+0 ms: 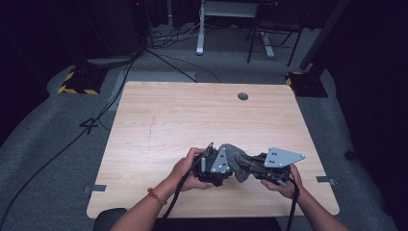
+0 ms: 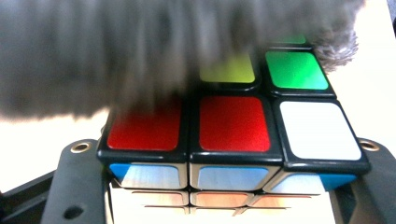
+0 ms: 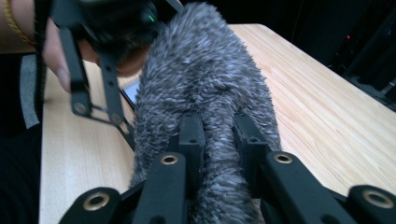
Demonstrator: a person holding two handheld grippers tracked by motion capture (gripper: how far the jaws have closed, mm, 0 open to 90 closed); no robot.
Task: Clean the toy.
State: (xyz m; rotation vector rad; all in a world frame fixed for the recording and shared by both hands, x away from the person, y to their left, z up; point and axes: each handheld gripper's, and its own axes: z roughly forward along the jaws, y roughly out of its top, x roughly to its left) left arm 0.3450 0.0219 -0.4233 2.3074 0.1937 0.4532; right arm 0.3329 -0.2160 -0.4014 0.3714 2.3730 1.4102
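A colour cube with red, green, yellow and white stickers sits clamped between the jaws of my left gripper. A fuzzy grey cloth is pinched in my right gripper and lies draped over the cube's far side. In the high view both grippers meet near the table's front edge, the left gripper just left of the grey cloth, the right gripper just right of it. The cloth hides most of the cube's upper rows.
The wooden table has a round cable hole near its far edge. Beyond it, cables, a desk frame and yellow-black floor weights stand on the grey carpet.
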